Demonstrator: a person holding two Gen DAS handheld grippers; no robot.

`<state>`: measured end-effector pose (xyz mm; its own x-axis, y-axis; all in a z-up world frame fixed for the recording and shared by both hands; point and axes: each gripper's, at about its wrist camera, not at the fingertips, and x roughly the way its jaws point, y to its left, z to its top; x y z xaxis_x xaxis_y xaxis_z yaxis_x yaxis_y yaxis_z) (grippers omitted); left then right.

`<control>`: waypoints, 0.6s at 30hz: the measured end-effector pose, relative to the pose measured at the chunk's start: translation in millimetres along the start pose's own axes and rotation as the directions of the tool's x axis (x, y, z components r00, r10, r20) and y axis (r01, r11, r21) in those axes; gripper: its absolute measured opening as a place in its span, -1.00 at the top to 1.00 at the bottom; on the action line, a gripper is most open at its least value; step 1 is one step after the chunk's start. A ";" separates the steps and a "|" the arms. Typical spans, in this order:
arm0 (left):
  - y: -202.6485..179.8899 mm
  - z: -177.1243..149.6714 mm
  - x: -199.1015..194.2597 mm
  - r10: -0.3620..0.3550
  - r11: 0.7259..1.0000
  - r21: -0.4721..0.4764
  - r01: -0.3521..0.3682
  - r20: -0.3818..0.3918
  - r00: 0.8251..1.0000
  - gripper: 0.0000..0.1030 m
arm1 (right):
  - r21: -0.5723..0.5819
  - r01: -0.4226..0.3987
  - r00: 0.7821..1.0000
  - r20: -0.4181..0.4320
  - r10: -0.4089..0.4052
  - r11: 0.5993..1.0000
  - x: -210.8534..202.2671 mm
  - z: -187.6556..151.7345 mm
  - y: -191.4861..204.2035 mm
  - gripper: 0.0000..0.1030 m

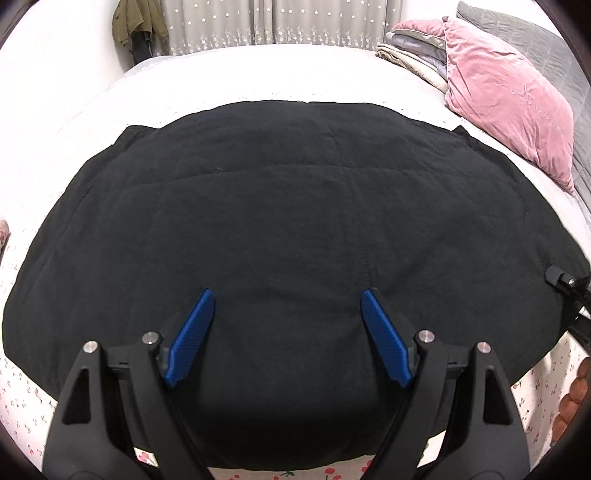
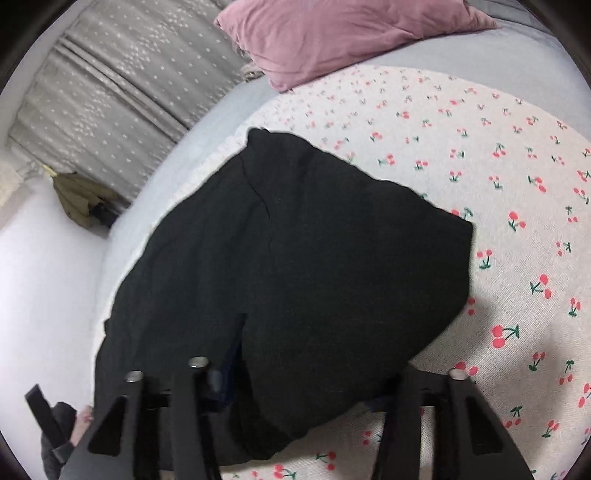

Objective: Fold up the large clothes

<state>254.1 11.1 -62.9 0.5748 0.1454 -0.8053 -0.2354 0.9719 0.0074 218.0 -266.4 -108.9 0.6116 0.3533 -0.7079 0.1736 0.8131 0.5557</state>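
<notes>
**A:** What do you see along your left gripper (image 1: 284, 306)?

**B:** Its blue pads (image 1: 192, 336) stand wide apart with nothing between them. They hover over the near part of the black garment (image 1: 295, 206), which lies spread flat on the bed (image 1: 229, 74) and fills most of the view. I judge I keep the left one open and low like this so it can take the near hem next. At the far right edge, part of my right gripper (image 1: 565, 280) sits at the garment's side.

**A:** Anything else there?

**B:** A pink pillow (image 1: 509, 96) at the head of the bed, with folded linen (image 1: 410, 55) beside it, well apart from the garment. Curtains (image 1: 258, 22) hang behind.

**A:** And the right view?

**B:** Here the garment (image 2: 295, 266) lies on the cherry-print sheet (image 2: 480, 155), and a fold of it is bunched up over my right gripper (image 2: 295, 398). The cloth hides the fingertips, so I cannot tell whether the pads press on it. One blue pad (image 2: 231, 369) just shows in a crease. I judge this gripper is set at the side edge to lift that edge and carry it across.

**A:** How far along is the folding?

**B:** Early, I would say: the garment lies mostly flat, with only this corner raised. The risk is that thick cloth slips if I have caught only the top layer.
</notes>
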 end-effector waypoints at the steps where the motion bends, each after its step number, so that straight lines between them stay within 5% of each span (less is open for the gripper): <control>1: -1.7 -0.2 -0.2 0.008 1.000 0.009 -0.008 0.003 1.000 -0.61 | -0.014 -0.001 1.000 0.010 0.001 1.000 -2.1 0.4 2.5 0.20; 9: -1.8 0.8 -1.1 0.022 1.000 0.021 -0.023 0.011 1.000 -0.61 | -0.196 -0.040 0.977 0.198 0.080 0.980 -46.3 -8.9 54.3 0.42; 18: -8.9 -1.1 -1.4 0.055 0.996 0.063 -0.057 0.025 0.998 -0.61 | -0.300 -0.084 0.953 0.255 0.164 0.950 -62.4 -14.6 86.0 0.46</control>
<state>254.5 2.1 -62.5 0.5804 0.2037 -0.7885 -0.2178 0.9718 0.0907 183.5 -211.7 -23.3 0.8080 0.3525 -0.4722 -0.1178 0.8818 0.4567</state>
